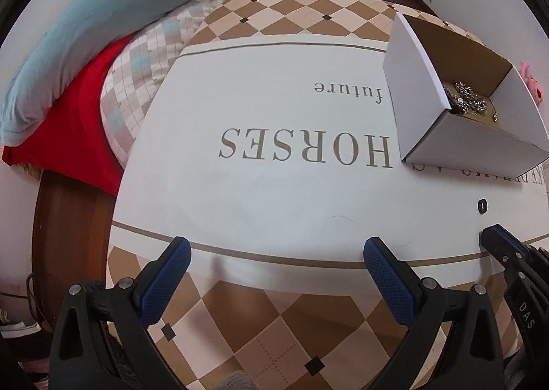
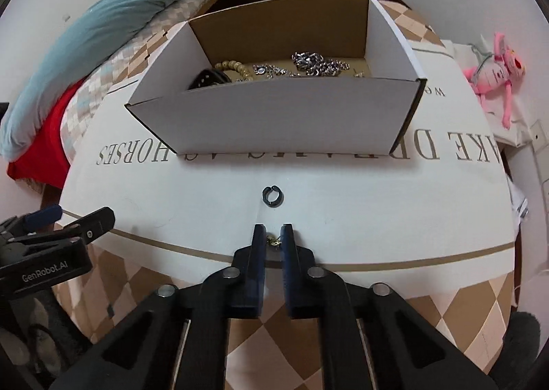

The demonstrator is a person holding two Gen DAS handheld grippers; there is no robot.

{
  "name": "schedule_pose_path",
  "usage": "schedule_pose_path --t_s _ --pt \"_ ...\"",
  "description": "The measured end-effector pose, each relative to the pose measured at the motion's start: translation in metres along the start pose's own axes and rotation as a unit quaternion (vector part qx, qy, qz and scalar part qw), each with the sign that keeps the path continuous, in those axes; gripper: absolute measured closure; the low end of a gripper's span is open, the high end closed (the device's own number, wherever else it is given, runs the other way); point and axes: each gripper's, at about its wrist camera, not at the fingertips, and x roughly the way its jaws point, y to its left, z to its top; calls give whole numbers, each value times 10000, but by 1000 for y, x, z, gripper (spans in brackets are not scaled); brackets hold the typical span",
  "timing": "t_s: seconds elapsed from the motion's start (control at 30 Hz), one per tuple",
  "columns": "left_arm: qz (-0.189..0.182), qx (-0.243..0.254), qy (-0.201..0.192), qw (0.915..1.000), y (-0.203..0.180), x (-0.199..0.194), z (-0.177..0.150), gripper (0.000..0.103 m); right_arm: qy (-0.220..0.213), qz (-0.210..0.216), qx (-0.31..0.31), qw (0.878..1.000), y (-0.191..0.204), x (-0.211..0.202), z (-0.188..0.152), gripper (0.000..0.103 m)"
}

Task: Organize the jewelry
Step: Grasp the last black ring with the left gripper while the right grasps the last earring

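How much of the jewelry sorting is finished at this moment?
Mostly done: chains, a bead bracelet and a black band already lie in the cardboard box. The right gripper is nearly closed around a small gold piece. The black ring remains on the tablecloth; the left gripper is open, empty.

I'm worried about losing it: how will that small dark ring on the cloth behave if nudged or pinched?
The dark ring looks thin and light, so a nudge probably slides it. Lying flat, it likely won't roll. Its gap suggests a clip-on, hard to pinch.
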Motion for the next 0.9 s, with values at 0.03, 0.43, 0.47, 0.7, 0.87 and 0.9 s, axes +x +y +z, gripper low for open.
schedule_pose_path --t_s 0.03,0.43,0.47,0.7,0.87,0.9 --pt "-7 21 -32 10000 -1 -2 0 0 -18 -6 -22 10000 1 0 1 95" --pt "-982 653 -177 9929 -102 -18 8 1 -342 -161 761 9964 -68 -43 10 95" --pt "-1019 699 -154 9922 -110 -16 7 1 -332 -185 822 9959 -75 -44 10 95" --pt "-1127 1070 -176 9877 -149 -6 8 25 -301 -344 1277 9908 -116 -44 8 95" --pt "-1121 1328 -323 9843 -163 -2 11 66 -314 -352 1395 9891 -124 -41 10 95" --pt "-1152 1352 -340 9835 -164 -3 13 71 -315 -355 1392 9891 -124 -41 10 94"
